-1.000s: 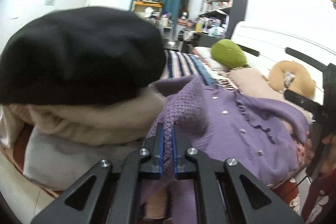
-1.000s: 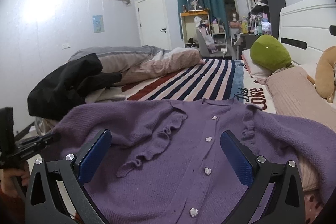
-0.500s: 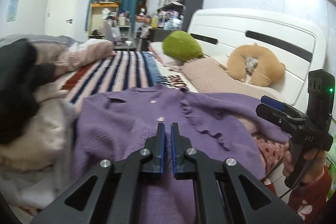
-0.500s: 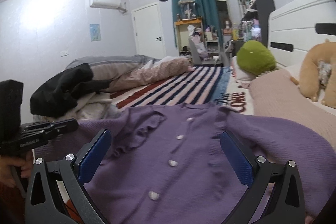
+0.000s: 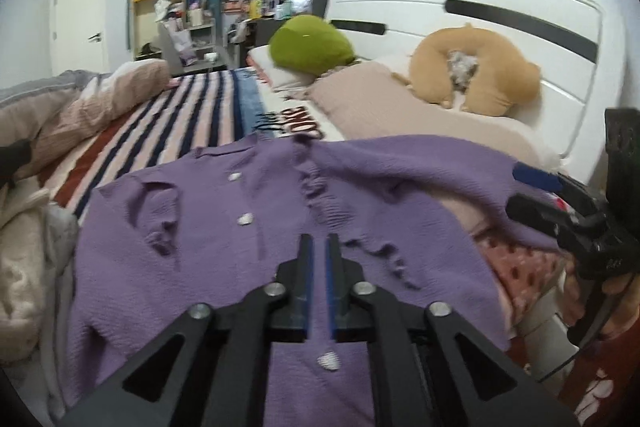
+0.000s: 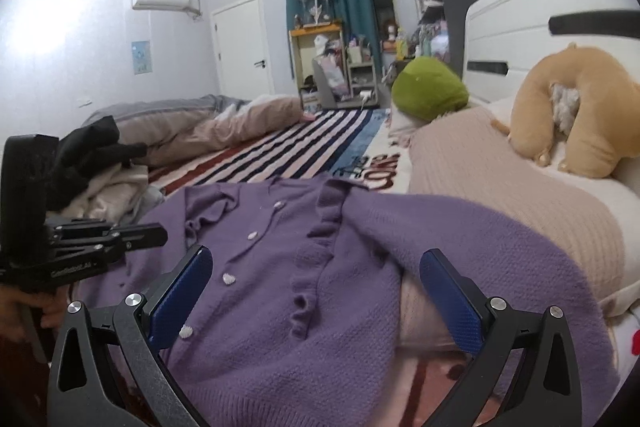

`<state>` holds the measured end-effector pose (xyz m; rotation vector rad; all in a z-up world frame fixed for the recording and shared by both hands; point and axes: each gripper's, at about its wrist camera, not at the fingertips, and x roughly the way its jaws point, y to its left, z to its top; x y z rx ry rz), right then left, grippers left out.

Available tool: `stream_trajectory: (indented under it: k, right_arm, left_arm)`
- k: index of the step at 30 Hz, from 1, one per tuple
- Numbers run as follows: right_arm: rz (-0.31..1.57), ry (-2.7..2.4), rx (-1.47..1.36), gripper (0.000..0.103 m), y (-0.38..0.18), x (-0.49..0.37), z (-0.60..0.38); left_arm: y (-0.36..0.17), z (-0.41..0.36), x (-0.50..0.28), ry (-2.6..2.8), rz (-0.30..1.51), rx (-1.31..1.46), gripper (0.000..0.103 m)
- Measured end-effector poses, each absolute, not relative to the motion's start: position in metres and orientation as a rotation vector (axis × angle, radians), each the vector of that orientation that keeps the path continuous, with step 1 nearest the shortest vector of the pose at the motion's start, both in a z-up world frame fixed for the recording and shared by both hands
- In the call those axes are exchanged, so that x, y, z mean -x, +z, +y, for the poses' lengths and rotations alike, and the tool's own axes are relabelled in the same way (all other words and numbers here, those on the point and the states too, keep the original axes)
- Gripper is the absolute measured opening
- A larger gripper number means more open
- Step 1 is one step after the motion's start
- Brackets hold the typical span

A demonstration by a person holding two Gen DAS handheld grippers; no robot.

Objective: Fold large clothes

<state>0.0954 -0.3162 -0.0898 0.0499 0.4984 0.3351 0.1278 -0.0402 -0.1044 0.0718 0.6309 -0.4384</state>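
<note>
Above purple cardigan, both claws seemingly free

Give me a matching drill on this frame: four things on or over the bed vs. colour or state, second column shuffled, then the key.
Column 1
1. cardigan
2. round cushion
3. left gripper
4. right gripper

Column 2
A. jaws wide open, nothing between them
B. green, at the head of the bed
C. jaws nearly closed, above the fabric
D. purple, buttoned, spread on the bed

Pairs: 1-D, 2-B, 3-C, 4-A
</note>
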Motion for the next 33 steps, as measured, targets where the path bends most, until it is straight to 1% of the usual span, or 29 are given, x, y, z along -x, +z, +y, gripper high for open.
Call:
stream_trajectory:
  k: [1,2,3,5,6,7,8,9,10,12,13,14,15,17,19,20,23,24,26,29,31,32,33]
  right_arm:
    - [0.526,0.360,-0.052,0.103,-0.095,-0.100,-0.312]
    - [0.549,0.385,-0.056,0.103,-0.100,-0.103,-0.306]
    - [0.569,0.416,-0.062,0.103,-0.105,-0.106,-0.299]
    - [0.606,0.507,-0.082,0.103,-0.117,-0.112,-0.280]
    - [0.616,0.546,-0.093,0.103,-0.121,-0.113,-0.271]
    - [0.632,0.586,-0.104,0.103,-0.126,-0.115,-0.262]
    - [0.658,0.639,-0.111,0.102,-0.133,-0.116,-0.248]
    - [0.673,0.666,-0.107,0.096,-0.137,-0.117,-0.238]
    - [0.693,0.693,-0.096,0.092,-0.143,-0.117,-0.226]
    - [0.744,0.741,-0.065,0.076,-0.156,-0.117,-0.199]
    - [0.774,0.767,-0.054,0.071,-0.163,-0.117,-0.187]
    - [0.795,0.787,-0.049,0.061,-0.170,-0.117,-0.177]
    - [0.815,0.805,-0.048,0.054,-0.176,-0.116,-0.171]
    - [0.851,0.824,-0.041,0.054,-0.186,-0.116,-0.160]
    - [0.878,0.816,-0.023,0.054,-0.195,-0.116,-0.149]
    - [0.890,0.804,-0.006,0.057,-0.197,-0.116,-0.145]
    - [0.905,0.786,0.030,0.077,-0.204,-0.116,-0.132]
    - [0.907,0.780,0.037,0.081,-0.207,-0.116,-0.130]
    - [0.909,0.758,0.084,0.083,-0.210,-0.114,-0.122]
    - [0.906,0.748,0.136,0.092,-0.214,-0.112,-0.111]
    - [0.898,0.741,0.154,0.092,-0.217,-0.111,-0.107]
    - [0.895,0.724,0.174,0.088,-0.220,-0.112,-0.105]
    - [0.885,0.709,0.189,0.077,-0.221,-0.111,-0.104]
  left_arm:
    - [-0.104,-0.029,-0.128,-0.408,0.630,-0.071,0.033]
    - [-0.103,-0.020,-0.127,-0.381,0.622,-0.071,0.040]
    - [-0.103,-0.013,-0.126,-0.363,0.617,-0.071,0.044]
    - [-0.100,0.009,-0.122,-0.322,0.608,-0.067,0.044]
    - [-0.099,0.020,-0.119,-0.301,0.606,-0.062,0.047]
    - [-0.099,0.031,-0.116,-0.279,0.605,-0.058,0.052]
    - [-0.099,0.041,-0.113,-0.263,0.605,-0.054,0.054]
    - [-0.100,0.050,-0.110,-0.248,0.607,-0.051,0.055]
    - [-0.102,0.059,-0.107,-0.234,0.612,-0.048,0.055]
    - [-0.107,0.076,-0.103,-0.207,0.623,-0.038,0.056]
    - [-0.110,0.083,-0.101,-0.196,0.629,-0.028,0.057]
    - [-0.113,0.088,-0.100,-0.190,0.633,-0.020,0.057]
    - [-0.116,0.092,-0.100,-0.187,0.637,-0.012,0.058]
    - [-0.122,0.099,-0.097,-0.181,0.650,0.000,0.060]
    - [-0.128,0.104,-0.094,-0.169,0.656,0.000,0.065]
    - [-0.129,0.106,-0.093,-0.166,0.659,0.003,0.065]
    - [-0.133,0.112,-0.090,-0.157,0.660,0.028,0.068]
    - [-0.133,0.114,-0.088,-0.156,0.658,0.032,0.071]
    - [-0.133,0.116,-0.087,-0.151,0.651,0.039,0.072]
    - [-0.132,0.119,-0.085,-0.149,0.645,0.059,0.073]
    - [-0.132,0.120,-0.085,-0.148,0.644,0.068,0.073]
    - [-0.133,0.120,-0.085,-0.146,0.647,0.070,0.073]
    - [-0.134,0.120,-0.084,-0.144,0.650,0.070,0.073]
